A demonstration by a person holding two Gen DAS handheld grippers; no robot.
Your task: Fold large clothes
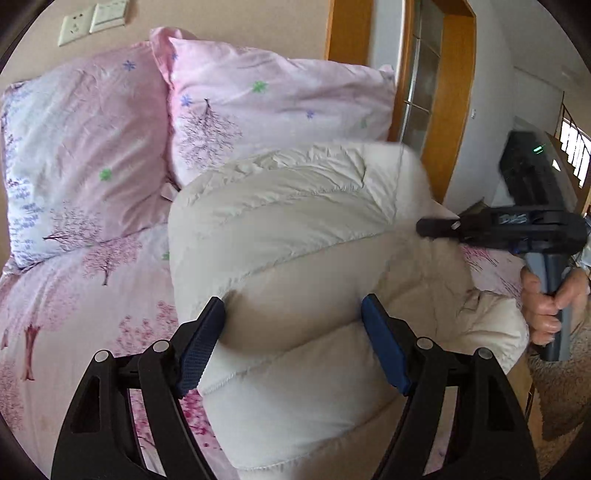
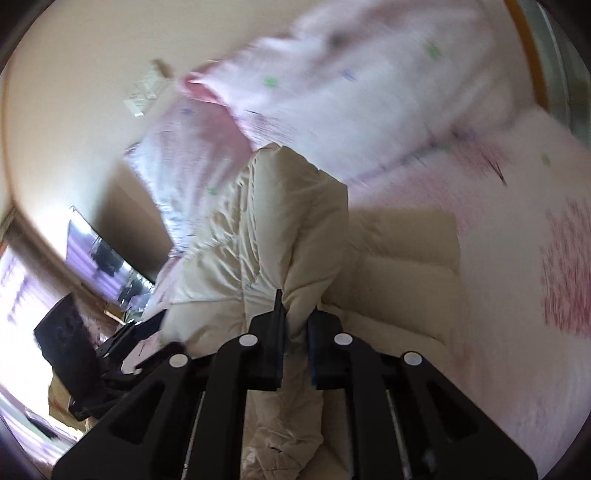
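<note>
**Q:** Where is the garment?

**Me:** I see a cream-white quilted puffer coat (image 1: 295, 236) lying in a bulky heap on a bed covered with a pink sheet printed with blossom trees (image 1: 74, 295). Its upper part rises in a puffy mound just in front of two pink floral pillows (image 1: 92, 147) that lean against a beige wall.

**Q:** What is your left claw doing?

**Me:** My left claw (image 1: 293, 339) has its two blue-padded fingers (image 1: 201, 339) spread wide apart. A padded fold of the coat sits between them, touching both pads. I would call the claw open around the fold, not clamped.

**Q:** And the right claw?

**Me:** In the left wrist view, my right claw (image 1: 436, 225) reaches in from the right side, its tip against the coat's edge, with my hand (image 1: 546, 302) wrapped around the grey handle. In the right wrist view, which is blurred, the right claw (image 2: 297, 332) is closed with its fingers nearly together, pinching a raised ridge of the cream fabric (image 2: 280, 221).

**Q:** Anything else nearby?

**Me:** A wooden door frame (image 1: 454, 110) stands behind the pillows, and white wall switches (image 1: 92, 20) sit above them.
</note>
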